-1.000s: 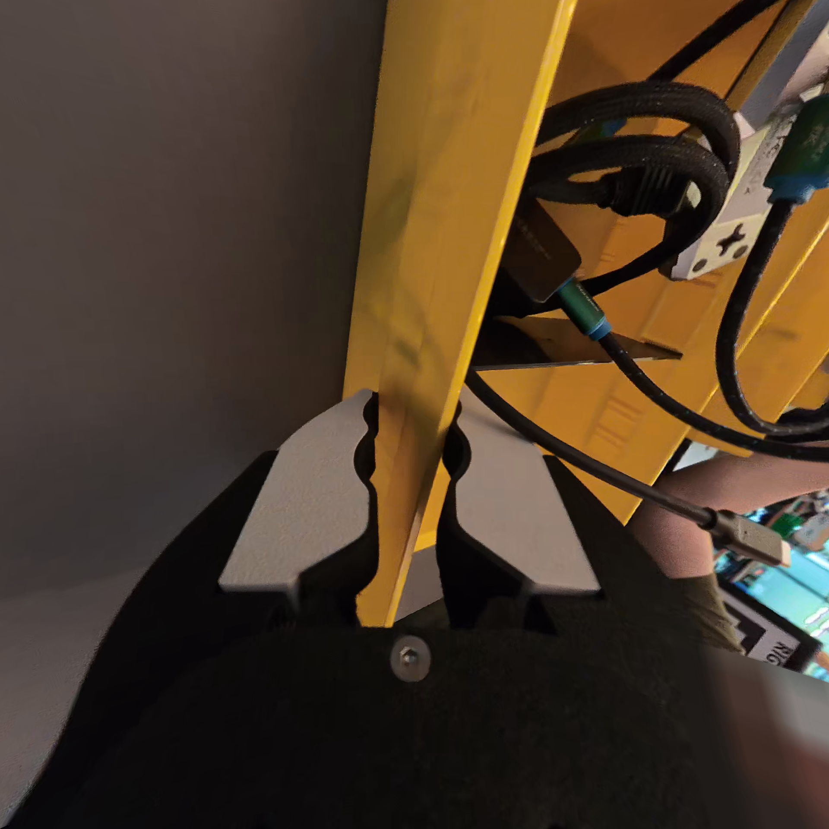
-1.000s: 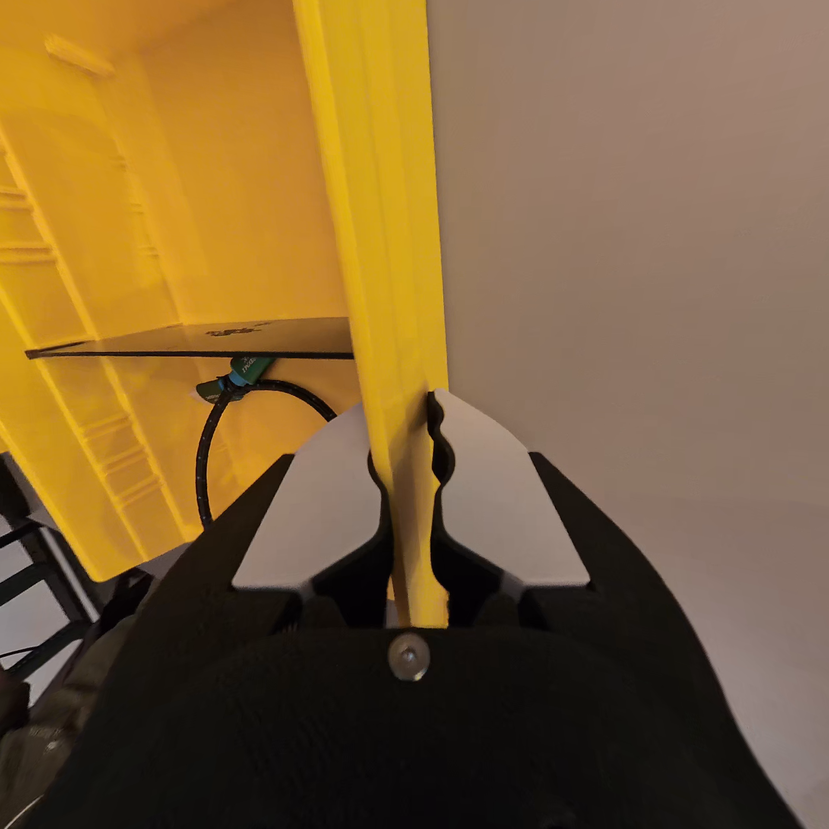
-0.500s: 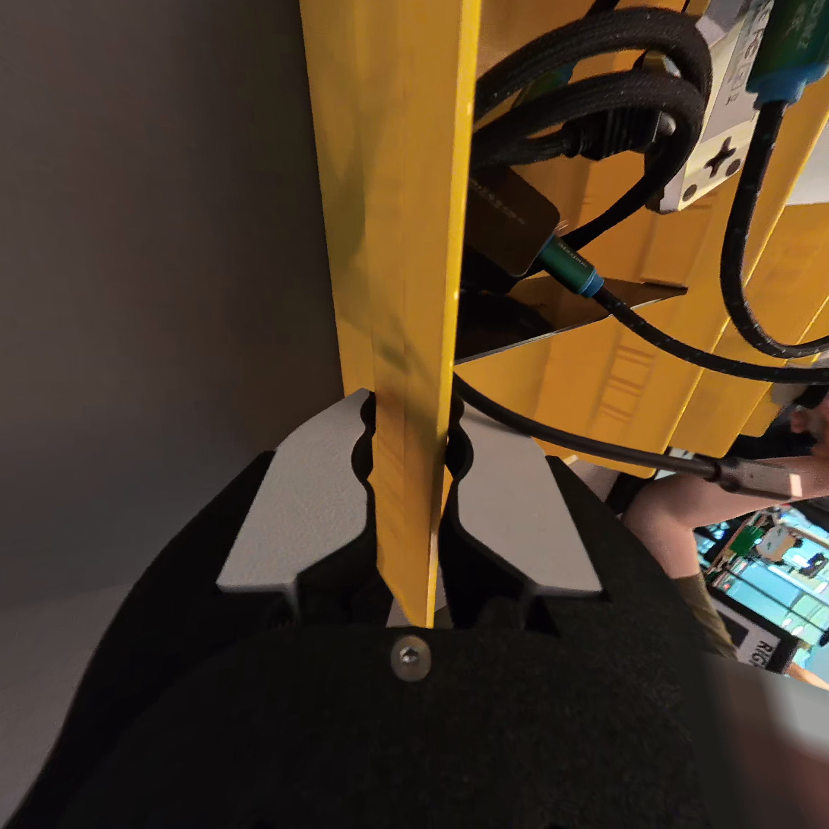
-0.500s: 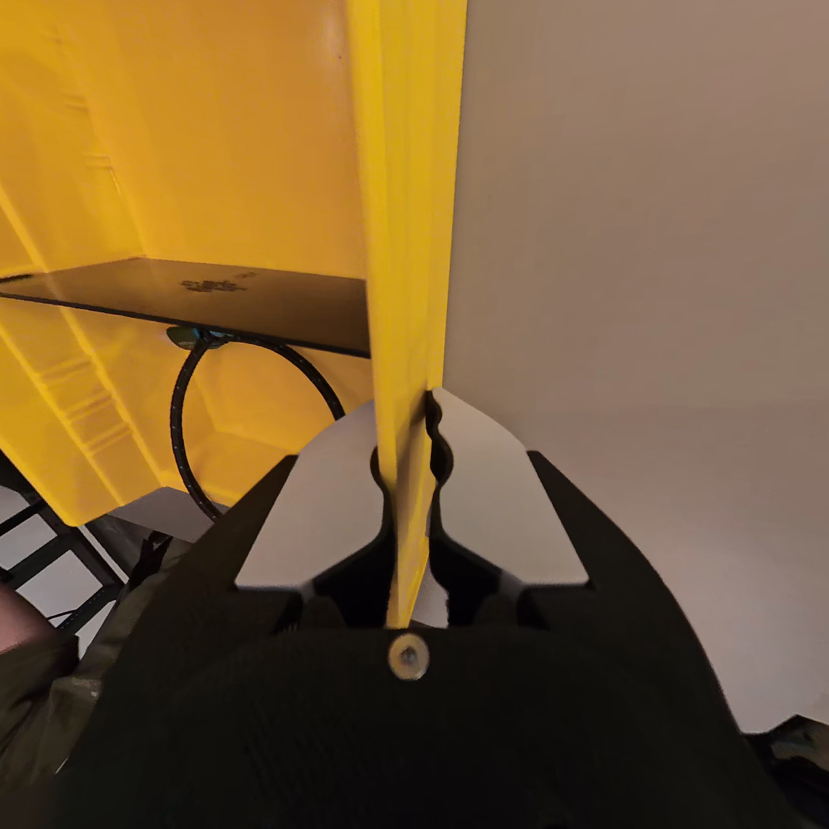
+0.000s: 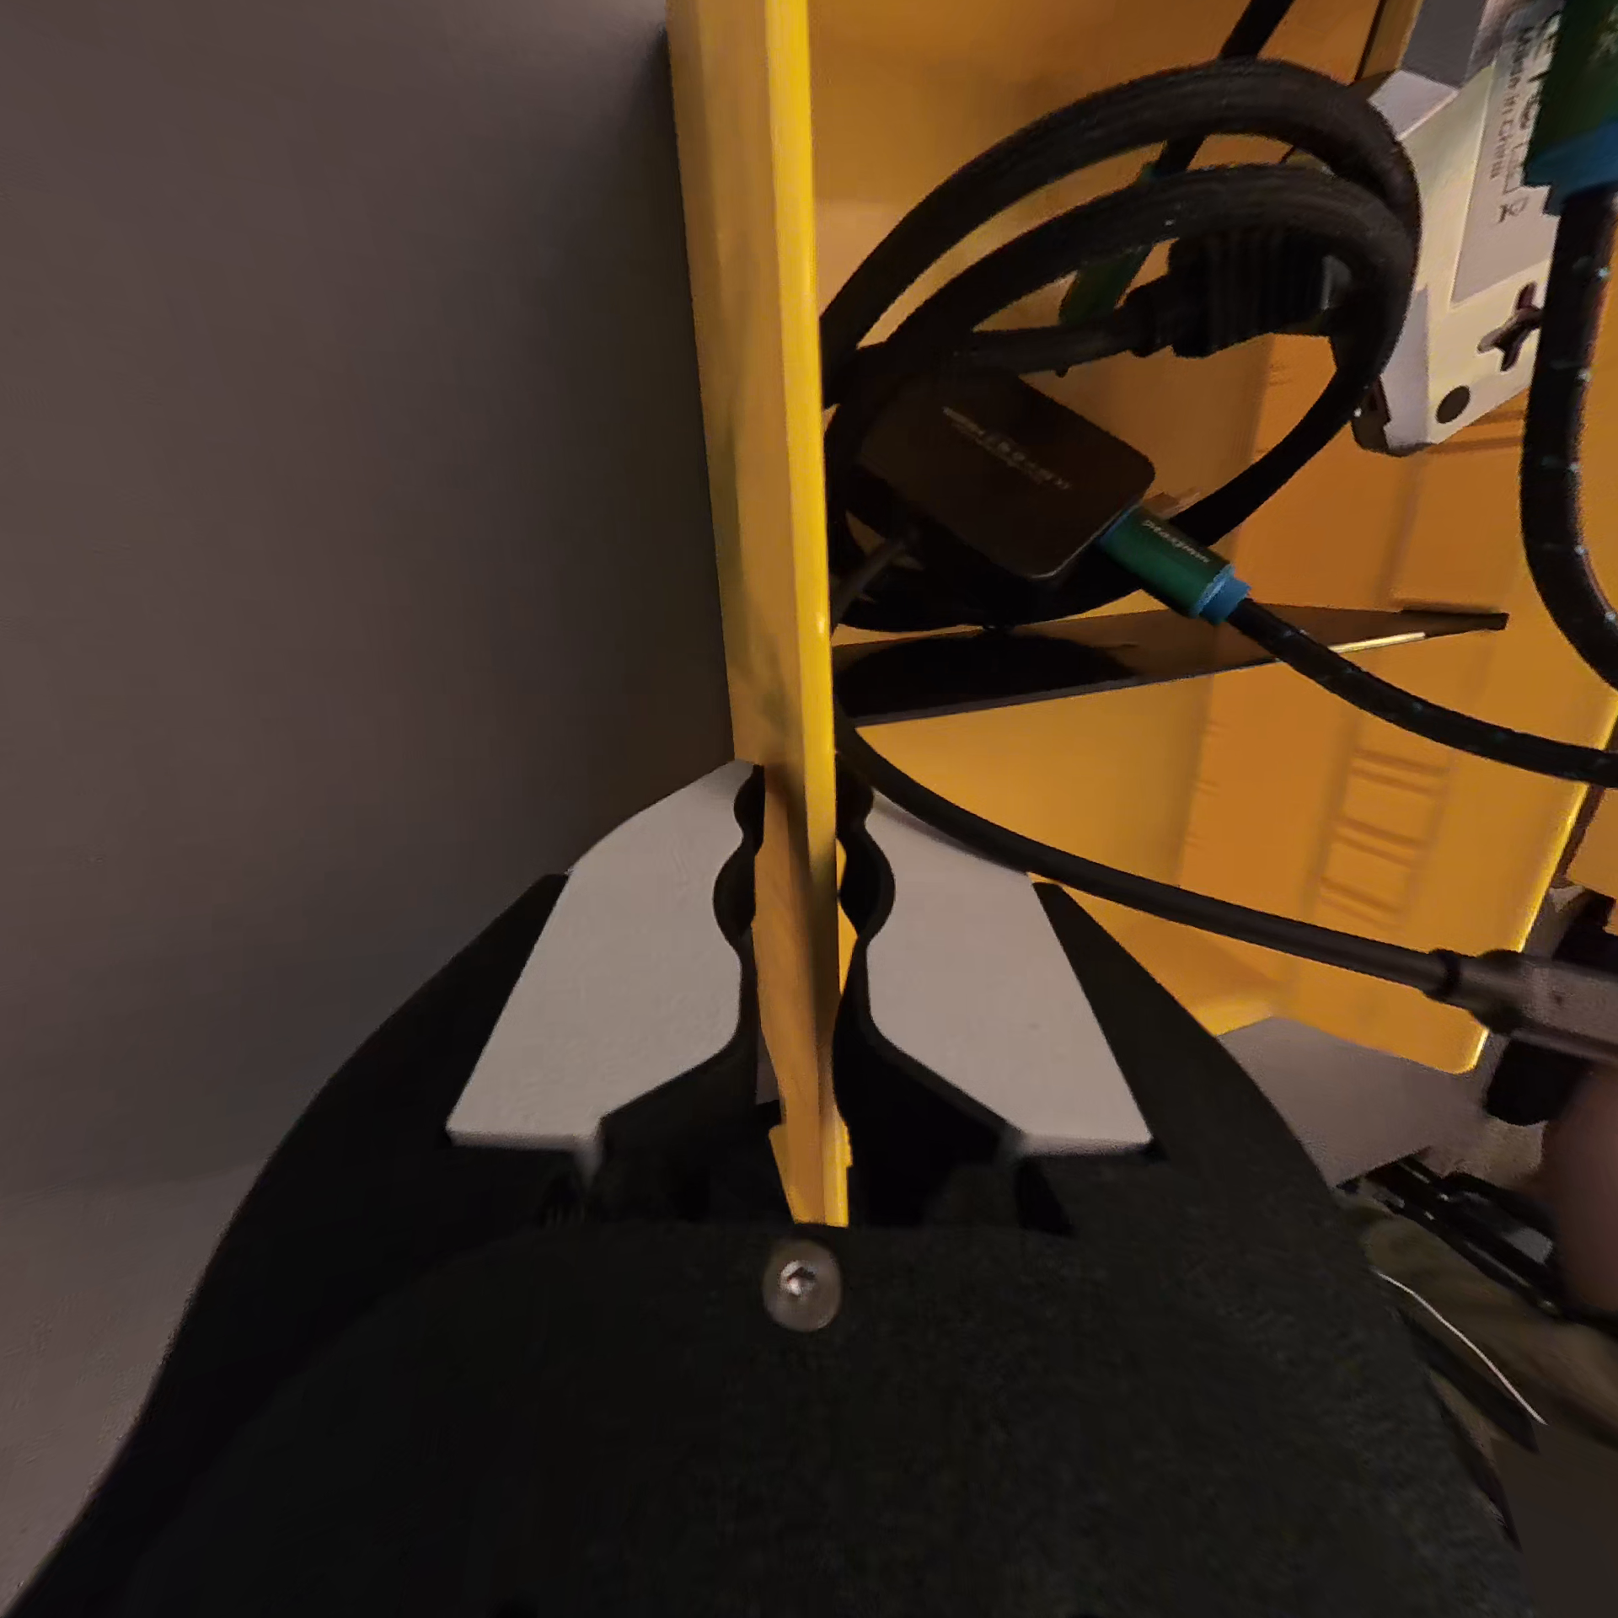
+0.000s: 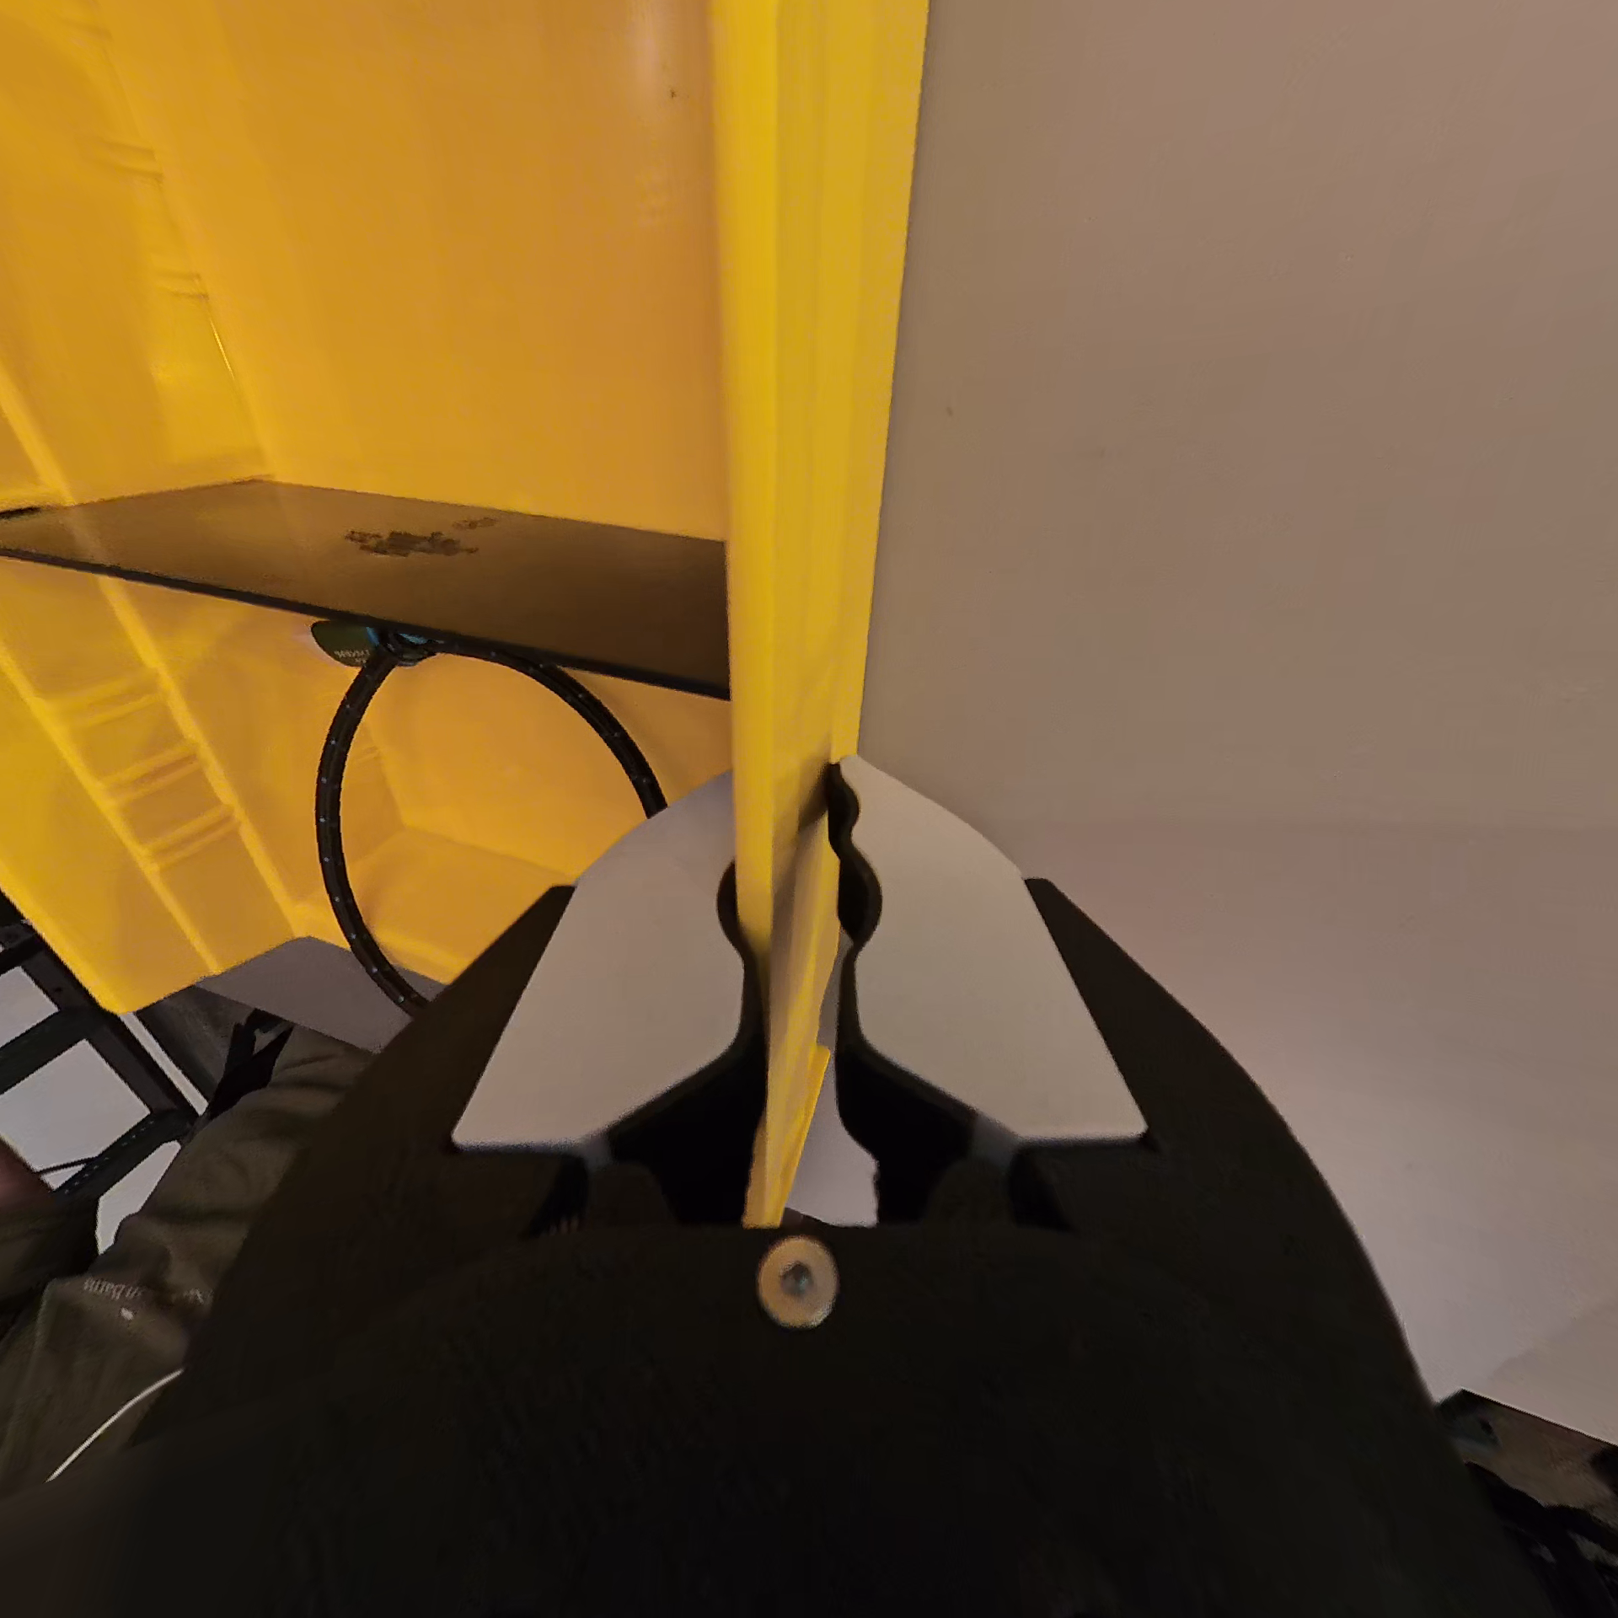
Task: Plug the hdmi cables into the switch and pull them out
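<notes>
Along the rim of the yellow bin (image 5: 770, 438), my left claw (image 5: 797, 875) is clamped on the thin plastic edge, both grey fingers (image 5: 630, 954) pressed against it from either side. Inside the bin, near that same rim, sits the dark switch (image 5: 1007, 473), tilted, with a green-collared hdmi plug (image 5: 1164, 569) seated in its lower end and that cable running off toward the right edge. Above it, thick black braided cables (image 5: 1226, 201) loop around, and a white adapter block (image 5: 1471, 280) shows in the bin's upper right corner. A thinner black cable (image 5: 1138, 902) passes just beside my right finger and ends in a grey metal plug (image 5: 1541, 1007) at the right edge, loose and not in the switch. A black divider panel (image 5: 1138, 652) crosses the bin under the switch.

Over on the opposite rim, my right claw (image 6: 801, 875) is pinching the bin wall (image 6: 814, 438) the same way, squeezed tight on the yellow edge. Beneath the black divider (image 6: 438, 560) a speckled cable loop (image 6: 350, 788) hangs from a green plug (image 6: 350, 643). I cannot tell what that plug connects to.
</notes>
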